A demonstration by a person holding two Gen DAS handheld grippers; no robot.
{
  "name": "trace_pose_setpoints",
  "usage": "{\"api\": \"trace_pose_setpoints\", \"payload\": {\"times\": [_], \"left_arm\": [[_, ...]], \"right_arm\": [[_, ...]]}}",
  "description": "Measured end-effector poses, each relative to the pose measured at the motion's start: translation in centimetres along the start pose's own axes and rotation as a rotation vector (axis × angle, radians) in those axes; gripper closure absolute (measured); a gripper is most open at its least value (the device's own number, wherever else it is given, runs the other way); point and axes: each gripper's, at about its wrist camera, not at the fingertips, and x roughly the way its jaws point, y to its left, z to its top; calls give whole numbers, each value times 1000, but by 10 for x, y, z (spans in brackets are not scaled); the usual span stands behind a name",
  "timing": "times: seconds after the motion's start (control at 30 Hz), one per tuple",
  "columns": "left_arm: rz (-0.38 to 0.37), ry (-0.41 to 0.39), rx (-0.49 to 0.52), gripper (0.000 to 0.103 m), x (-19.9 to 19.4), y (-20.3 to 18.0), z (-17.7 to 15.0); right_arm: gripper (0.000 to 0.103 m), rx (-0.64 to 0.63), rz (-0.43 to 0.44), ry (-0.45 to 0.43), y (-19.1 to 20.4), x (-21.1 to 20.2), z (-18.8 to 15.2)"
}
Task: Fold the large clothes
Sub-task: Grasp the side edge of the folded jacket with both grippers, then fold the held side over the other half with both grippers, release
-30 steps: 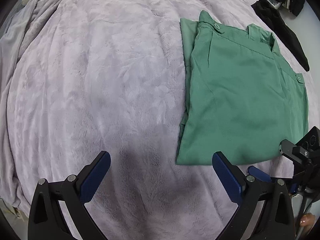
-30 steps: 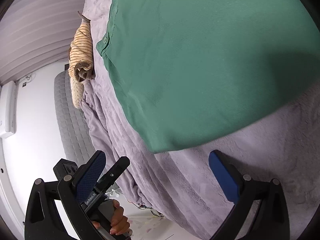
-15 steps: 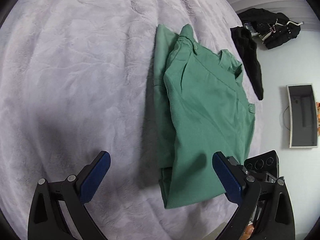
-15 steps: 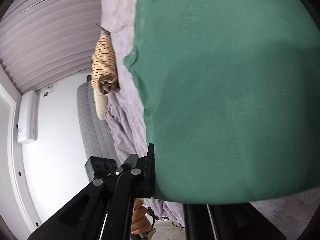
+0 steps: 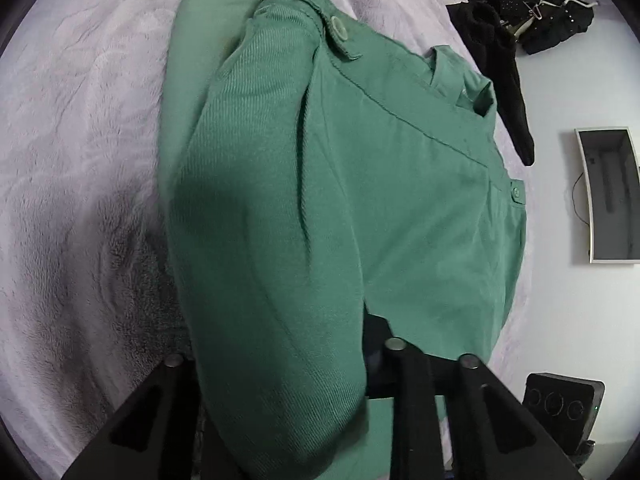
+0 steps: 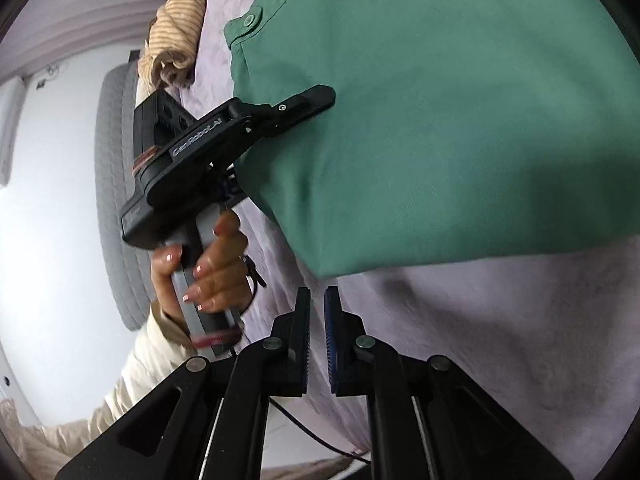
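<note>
A folded green garment [image 5: 360, 184] with buttons lies on a pale lilac plush blanket [image 5: 80, 128]. My left gripper [image 5: 280, 364] is shut on the garment's near edge, and the cloth bulges up between its jaws. In the right wrist view the left gripper [image 6: 304, 108] reaches over the garment's [image 6: 460, 112] edge, held by a hand [image 6: 208, 264]. My right gripper [image 6: 317, 332] is shut and empty, just off the garment's near corner, above the blanket [image 6: 500, 328].
Black clothes [image 5: 504, 48] and a hanger lie at the bed's far right edge. A striped beige cloth [image 6: 180, 28] sits at the far end of the bed. A grey padded panel [image 6: 116, 200] and white wall stand beyond the bed's edge.
My left gripper moved in and closed on the garment's edge, which now bulges upward. My right gripper pulled back off the garment, and its jaws are together with nothing between them.
</note>
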Motion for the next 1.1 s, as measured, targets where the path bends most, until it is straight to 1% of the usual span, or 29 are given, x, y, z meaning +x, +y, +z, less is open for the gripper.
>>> {"api": "trace_pose_setpoints", "payload": {"times": [0.03,0.07,0.1,0.17,0.23,0.27,0.3,0.33,0.37,0.4,0.43,0.5,0.53,0.57,0.63,0.67,0.73,0.77,0.83,0.9,0.93,0.97,1.0,1.1], "left_arm": [[12,-13,13,83,-3,-4,0],[29,-25,35,84,-6,-10,-1],[56,-37,59,85,-7,-16,-2],[94,-53,96,87,-9,-30,-3],[115,-73,113,89,-13,-43,-4],[115,-83,113,89,-15,-50,-3],[114,-93,115,89,-19,-56,-3],[109,-104,119,89,-24,-65,-3],[103,-114,130,89,-35,-67,-6],[100,-125,145,89,-36,-81,-5],[96,-137,176,89,-41,-99,-5],[96,-153,247,89,-47,-132,-5],[101,-157,283,89,-47,-152,-4],[109,-161,329,89,-45,-177,-3],[113,-166,401,89,-38,-217,-5],[105,-165,440,89,-32,-239,-7],[87,-152,499,89,-16,-275,-10],[82,-143,535,89,-4,-293,-13],[99,-119,597,89,32,-332,-17],[136,-98,649,89,72,-359,-20],[153,-87,656,89,92,-368,-21],[194,-67,661,88,115,-372,-29],[236,-45,654,88,131,-375,-35],[370,-16,625,88,175,-373,-45]], "right_arm": [[93,-35,-40,-24,2,-13,0],[93,-77,-89,-74,5,-31,1],[93,-112,-143,-144,8,-50,4],[93,-147,-230,-264,7,-80,16],[94,-165,-331,-338,0,-96,33],[94,-171,-371,-346,-7,-96,41],[96,-168,-405,-328,-16,-90,50],[96,-140,-426,-276,-32,-78,59],[96,-113,-420,-232,-47,-66,65],[96,-98,-407,-221,-59,-62,67],[96,-91,-382,-233,-65,-60,69],[96,-85,-325,-240,-71,-67,71],[96,-85,-283,-233,-74,-71,71],[96,-83,-244,-226,-80,-76,67],[96,-63,-165,-225,-88,-91,65],[96,-64,-151,-252,-88,-104,61],[96,-87,-159,-341,-89,-141,52],[96,-86,-154,-385,-93,-160,48],[96,-47,-134,-470,-111,-200,40],[96,5,-132,-524,-135,-231,35],[96,38,-146,-547,-153,-247,32],[96,69,-152,-555,-168,-257,31],[93,115,-138,-562,-187,-267,28],[93,226,-72,-558,-230,-280,19]]}}
